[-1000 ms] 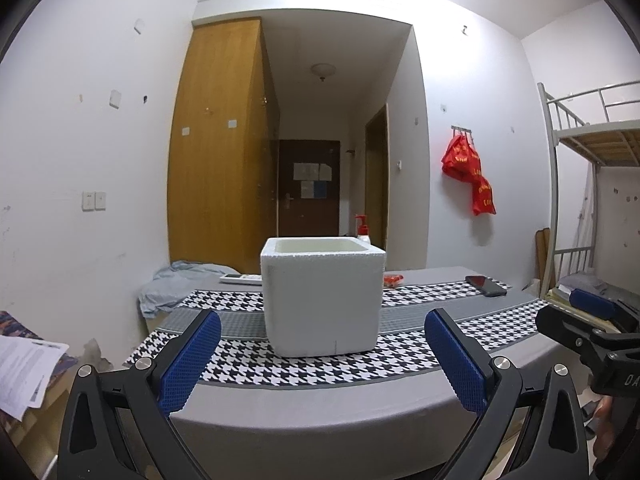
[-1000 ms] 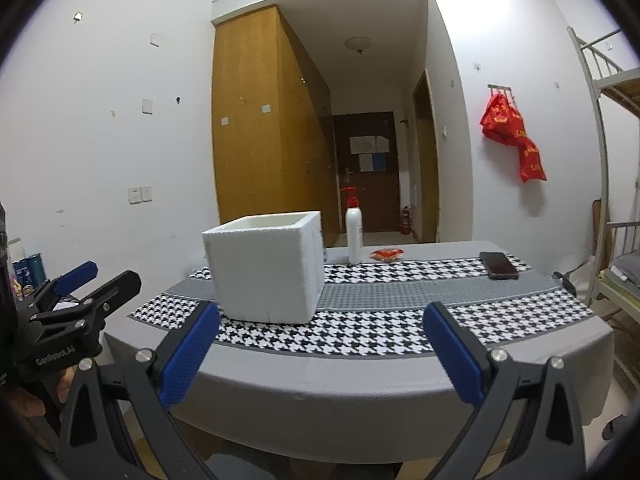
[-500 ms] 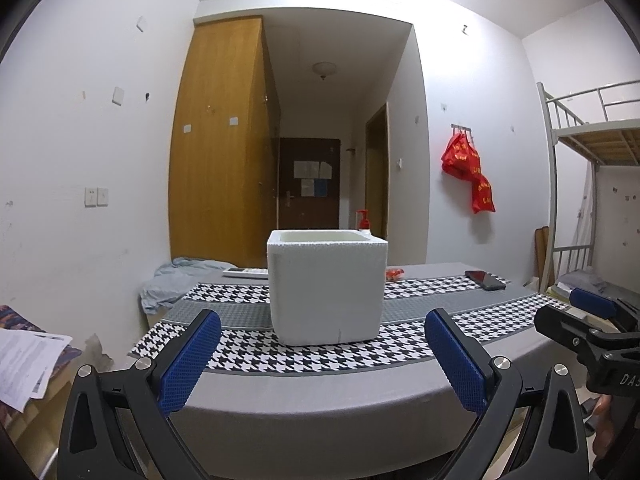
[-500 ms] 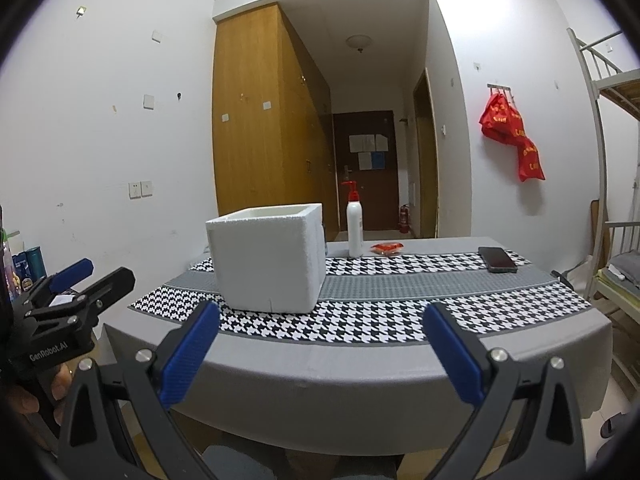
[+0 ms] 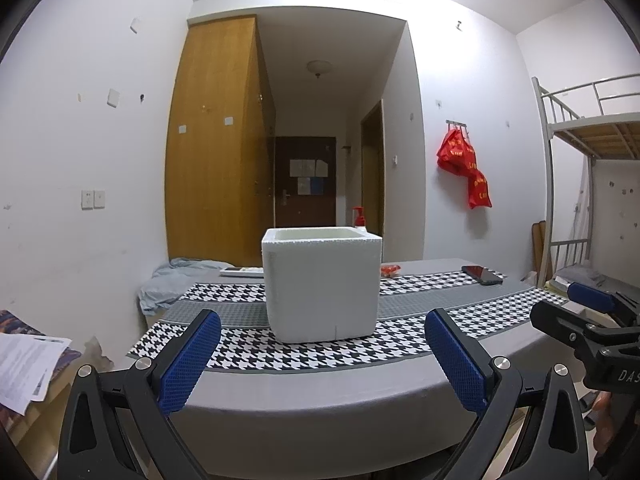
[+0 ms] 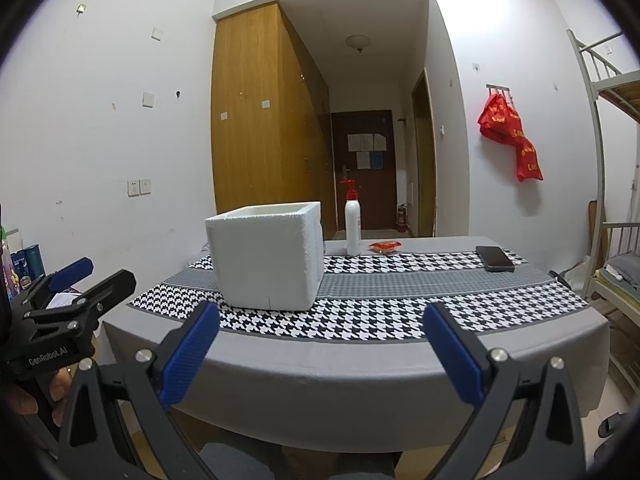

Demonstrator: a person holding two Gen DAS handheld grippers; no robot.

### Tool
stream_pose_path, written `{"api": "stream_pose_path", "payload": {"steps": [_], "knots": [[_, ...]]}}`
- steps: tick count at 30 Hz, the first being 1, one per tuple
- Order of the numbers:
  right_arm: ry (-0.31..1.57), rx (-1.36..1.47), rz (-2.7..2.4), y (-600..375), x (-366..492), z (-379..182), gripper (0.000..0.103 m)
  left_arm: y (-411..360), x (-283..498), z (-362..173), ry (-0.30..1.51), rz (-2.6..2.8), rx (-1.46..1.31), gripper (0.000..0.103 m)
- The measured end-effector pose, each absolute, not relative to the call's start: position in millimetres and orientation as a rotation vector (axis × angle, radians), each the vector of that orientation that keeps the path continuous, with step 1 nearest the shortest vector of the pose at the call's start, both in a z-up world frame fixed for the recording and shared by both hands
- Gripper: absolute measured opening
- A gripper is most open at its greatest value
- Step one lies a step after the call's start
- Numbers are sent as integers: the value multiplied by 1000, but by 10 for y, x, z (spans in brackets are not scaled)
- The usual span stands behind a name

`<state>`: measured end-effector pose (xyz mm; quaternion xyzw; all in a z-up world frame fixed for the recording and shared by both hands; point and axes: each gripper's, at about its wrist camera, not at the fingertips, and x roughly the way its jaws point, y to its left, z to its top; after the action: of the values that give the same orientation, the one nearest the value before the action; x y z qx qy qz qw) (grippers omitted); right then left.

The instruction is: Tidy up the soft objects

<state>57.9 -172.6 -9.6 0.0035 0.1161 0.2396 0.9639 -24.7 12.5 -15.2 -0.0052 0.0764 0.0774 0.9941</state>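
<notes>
While both claws wait: nothing is held.
Left claw [image 5: 322,354]: fingers wide apart.
Right claw [image 6: 322,350]: fingers wide apart.
White foam box [image 5: 322,284]: sits upright on the bench [image 6: 360,364], near its front edge.

The left gripper [image 5: 322,356] hangs wide open before the counter [image 5: 320,392]. A foam box [image 5: 322,286] stands on the checked runner [image 5: 248,354]. The right gripper [image 5: 576,312] shows at right

The white foam box [image 5: 322,286] hides its own inside and all but the red pump top of the bottle [image 5: 359,216] in the left wrist view. The small red packet [image 6: 385,246] is too small to identify. The bunk bed [image 5: 592,128] runs off the frame edge.
</notes>
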Motion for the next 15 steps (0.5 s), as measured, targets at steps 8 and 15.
{"api": "stream_pose_path", "payload": {"steps": [8,15], "knots": [[235,4,478,-1724,564,-99,103,135,-258,-137,153,155,-17,102],[238,4,479,-1724,571,-107,103,131,-259,-133,158,149,-10,102]]}}
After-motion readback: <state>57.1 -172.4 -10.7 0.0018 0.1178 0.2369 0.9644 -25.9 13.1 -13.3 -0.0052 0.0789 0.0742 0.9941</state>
